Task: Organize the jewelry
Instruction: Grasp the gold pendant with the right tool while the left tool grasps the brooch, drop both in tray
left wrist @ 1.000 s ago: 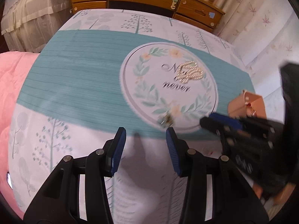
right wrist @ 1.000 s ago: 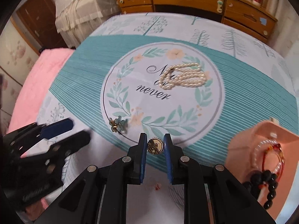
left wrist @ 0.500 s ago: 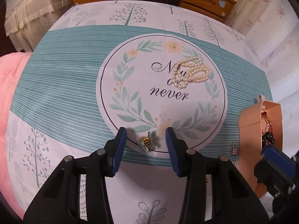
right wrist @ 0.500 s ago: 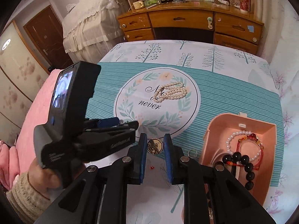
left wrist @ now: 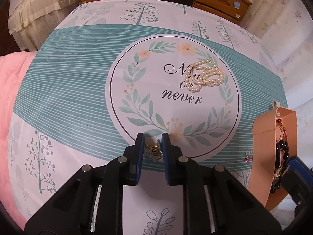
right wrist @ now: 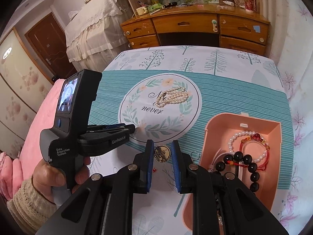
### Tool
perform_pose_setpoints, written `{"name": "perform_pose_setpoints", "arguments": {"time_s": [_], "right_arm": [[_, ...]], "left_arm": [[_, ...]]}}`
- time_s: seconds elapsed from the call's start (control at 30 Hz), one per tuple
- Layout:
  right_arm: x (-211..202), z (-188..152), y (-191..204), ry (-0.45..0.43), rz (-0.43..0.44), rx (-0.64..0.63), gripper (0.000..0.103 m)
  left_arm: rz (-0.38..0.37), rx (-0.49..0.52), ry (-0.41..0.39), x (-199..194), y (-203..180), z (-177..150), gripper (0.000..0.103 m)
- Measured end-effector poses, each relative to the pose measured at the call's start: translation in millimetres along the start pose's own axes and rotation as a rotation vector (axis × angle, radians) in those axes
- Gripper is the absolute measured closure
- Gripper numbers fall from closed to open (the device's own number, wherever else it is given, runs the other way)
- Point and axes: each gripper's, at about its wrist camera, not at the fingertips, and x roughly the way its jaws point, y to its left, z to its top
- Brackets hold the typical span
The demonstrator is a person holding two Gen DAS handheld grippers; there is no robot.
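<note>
- Left claw (left wrist: 153,151) pinching a small gold-and-teal earring (left wrist: 153,152), low centre of the left wrist frame, at the lower rim of the printed circle on the tablecloth (left wrist: 78,82). I can't tell if it's lifted off the cloth or resting on it.
- Right claw (right wrist: 162,154) has a round gold pendant (right wrist: 162,154) between its pads, lower centre of the right wrist frame. The fingers (right wrist: 149,156) look close on both sides but contact isn't clear, so I can't tell if it's gripped.
- Risk: the earring is tiny and irregular, so it could twist or pop out of my left pads on the way to the box, likely if I swing fast.
- Risk: the pendant is thin and flat; a loose pinch would let it slide out short of the pink box (right wrist: 273,129), right side of the frame.
- Risk: both claws head toward the same box, and the left claw (right wrist: 125,130) sits mid-left, just beside my right one, so a collision is possible.
- In the way: a small silver ring (right wrist: 194,154) lies between the right claw and the box wall; I could knock it.
- Box already holds a white pearl bracelet (right wrist: 234,137), a red string bracelet (right wrist: 262,143) and black beads (right wrist: 244,159); a drop could tangle in them.
- Pearl necklace (left wrist: 205,74) piled upper right of the circle, well apart, untouched.
- Pink-stone ring (left wrist: 248,155) lies just beside the box (left wrist: 262,121), lower right of the left frame.
- Wooden dresser (right wrist: 185,27) at top.
</note>
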Motion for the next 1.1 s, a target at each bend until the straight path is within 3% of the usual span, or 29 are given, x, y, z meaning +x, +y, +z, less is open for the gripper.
{"name": "perform_pose_setpoints", "arguments": {"time_s": [0.3,0.63,0.83,1.1], "right_arm": [[-22.3,-6.0,-20.1,-0.043,-0.016,0.032,0.085],[-48.7,-22.0,-81.4,-0.086,-0.108,0.141,0.085],[-51.6,-23.2,-115.2,-0.112,-0.167,0.207,0.085],[-33.7,-16.2,-133.3,-0.108,-0.195,0.243,0.085]], "left_arm": [[-0.075,0.047,-0.029,-30.7,-27.6,-6.1,0.088],[-0.182,0.211,-0.114,-84.7,-109.2,-4.4,0.088],[-0.236,0.236,-0.108,-80.1,-151.3,1.5,0.088],[-0.22,0.283,-0.096,-62.4,-179.3,0.5,0.087]]}}
